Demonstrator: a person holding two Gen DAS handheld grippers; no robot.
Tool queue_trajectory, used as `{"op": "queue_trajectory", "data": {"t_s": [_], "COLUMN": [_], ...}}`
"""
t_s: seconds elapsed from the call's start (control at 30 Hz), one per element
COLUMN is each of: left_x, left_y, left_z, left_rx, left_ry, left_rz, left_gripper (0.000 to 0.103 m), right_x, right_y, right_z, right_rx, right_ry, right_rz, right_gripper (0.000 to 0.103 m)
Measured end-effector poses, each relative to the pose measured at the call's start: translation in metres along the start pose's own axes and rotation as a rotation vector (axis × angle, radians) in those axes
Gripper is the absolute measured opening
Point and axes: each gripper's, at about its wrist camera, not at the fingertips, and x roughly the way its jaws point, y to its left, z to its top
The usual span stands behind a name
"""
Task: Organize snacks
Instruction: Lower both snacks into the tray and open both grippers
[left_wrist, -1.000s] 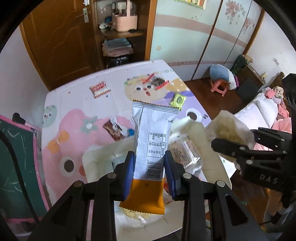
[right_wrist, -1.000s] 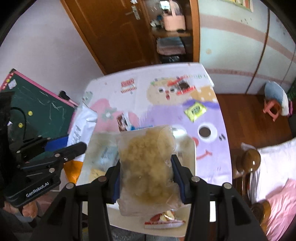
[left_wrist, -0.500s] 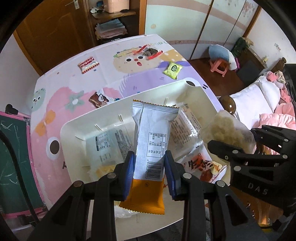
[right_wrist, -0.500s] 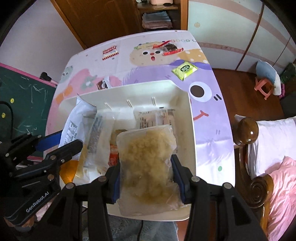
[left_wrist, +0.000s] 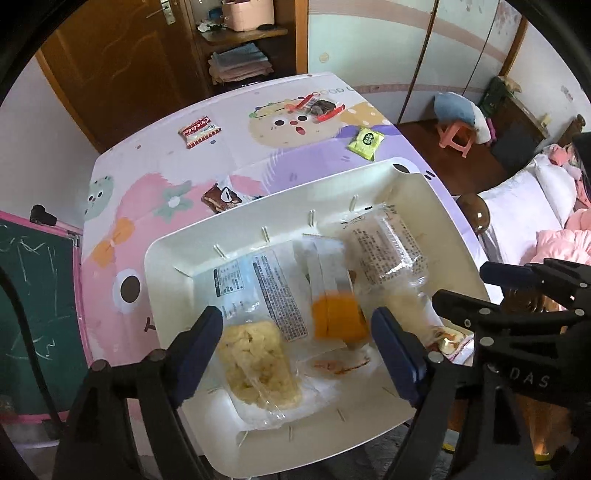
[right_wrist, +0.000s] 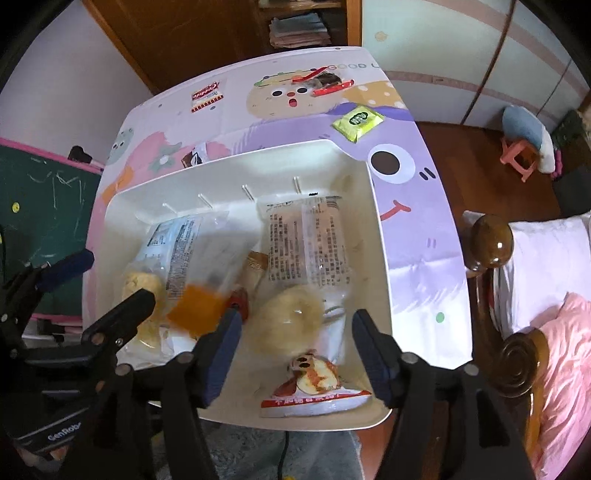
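Note:
A white bin (left_wrist: 166, 258) sits on the cartoon-print table (left_wrist: 155, 166) and holds several snack packets. My left gripper (left_wrist: 295, 317) hovers over it, its jaws opening. A silver and orange packet (left_wrist: 338, 317) lies blurred between them, free of the pads. My right gripper (right_wrist: 295, 319) is beside it on the right, jaws also opening. A clear bag of pale yellow snack (right_wrist: 286, 317) shows blurred between them, touching neither pad. Below it lies a red and white packet (right_wrist: 314, 387). The orange packet (right_wrist: 197, 304) and the left gripper (right_wrist: 114, 277) show at the left.
Loose on the table beyond the bin lie a red cookie packet (left_wrist: 199, 131), a green packet (left_wrist: 365, 142), a brown wrapper (left_wrist: 221, 197) and red-wrapped sweets (left_wrist: 317, 107). A green chalkboard (left_wrist: 33, 314) stands left. A bed (left_wrist: 554, 221) with a wooden post (right_wrist: 493, 240) is right.
Both grippers came down over the bin, then spread their jaws. The orange packet and the clear yellow bag, clamped before, have left the pads and dropped toward the bin floor.

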Motion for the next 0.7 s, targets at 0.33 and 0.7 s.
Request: {"op": "queue_trajectory", "data": {"t_s": [0.33,0.7], "left_x": [-0.005,-0.005], "left_y": [0.005,0.015], "left_z": [-0.001,-0.001], "left_rx": [-0.010,-0.037], "left_ry": [-0.013,-0.001], "left_rz": [0.008,0.005], "left_gripper": [0.082,0.082], "right_x": [-0.004,-0.005], "right_y": [0.006,0.012], "right_z": [0.000,0.003], "right_rx": [-0.005,-0.008], "right_ry": [-0.009,-0.009], "right_rz": [0.003,0.010], "right_gripper": [0.064,0.064]}}
